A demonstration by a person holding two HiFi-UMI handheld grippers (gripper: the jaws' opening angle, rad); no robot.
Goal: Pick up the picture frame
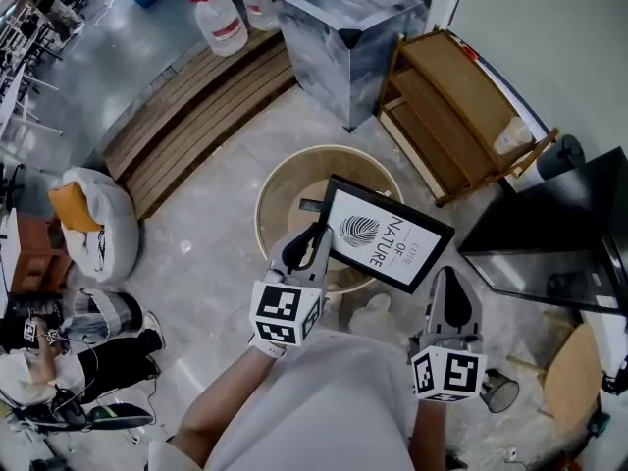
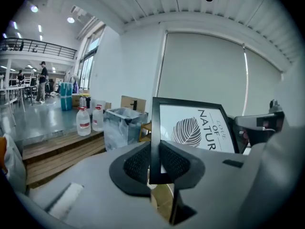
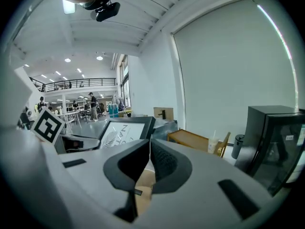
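Note:
The picture frame [image 1: 383, 234] is black-edged with a white print of a leaf and lettering. It hangs tilted above the round wooden table [image 1: 280, 184]. My left gripper [image 1: 312, 246] is shut on the frame's left edge. In the left gripper view the black edge of the frame [image 2: 195, 128] stands upright, clamped between the pads of that gripper [image 2: 155, 165]. My right gripper [image 1: 447, 290] sits just beyond the frame's lower right corner, apart from it, shut with nothing between its jaws. In the right gripper view the frame [image 3: 125, 130] shows to the left, past the closed right gripper [image 3: 149, 157].
A marbled grey cube bin [image 1: 343, 37] and water bottles [image 1: 224, 20] stand at the back by a wooden step platform [image 1: 196, 106]. A wooden rack [image 1: 461, 116] lies to the right, with a black cabinet [image 1: 564, 229] beyond it. A white beanbag [image 1: 98, 226] sits left.

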